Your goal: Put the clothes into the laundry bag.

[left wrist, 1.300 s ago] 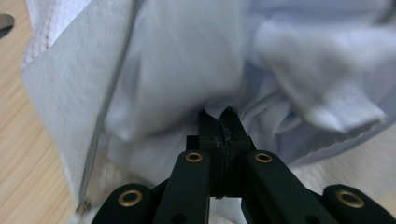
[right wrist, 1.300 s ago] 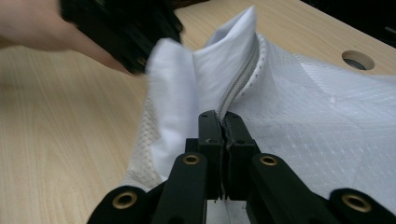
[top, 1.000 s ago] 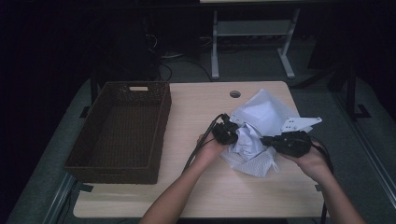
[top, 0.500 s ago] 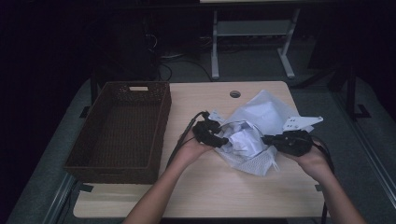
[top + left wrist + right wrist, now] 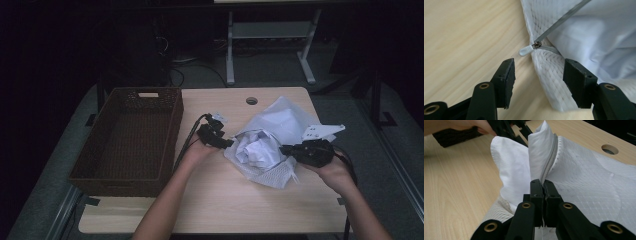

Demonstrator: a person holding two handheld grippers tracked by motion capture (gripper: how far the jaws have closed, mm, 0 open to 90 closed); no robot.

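A white mesh zip bag (image 5: 280,122) lies on the table with crumpled white cloth (image 5: 257,150) showing in its mouth. My left gripper (image 5: 227,142) is at the bag's left end, and its jaws have just been opening. They stand open (image 5: 539,75) around the mesh edge (image 5: 549,82) without pressing it, and the zipper pull (image 5: 525,51) lies free just ahead. My right gripper (image 5: 286,150) is shut (image 5: 543,187) on the bag's edge beside the zipper (image 5: 549,160).
A dark woven basket (image 5: 130,135) stands at the table's left, close to my left hand. A round cable hole (image 5: 252,100) sits near the far edge. Bare wood (image 5: 225,200) lies in front of the bag.
My left gripper has slid left from the bag's middle to its left end and its jaws have opened. The right gripper has held still on the bag.
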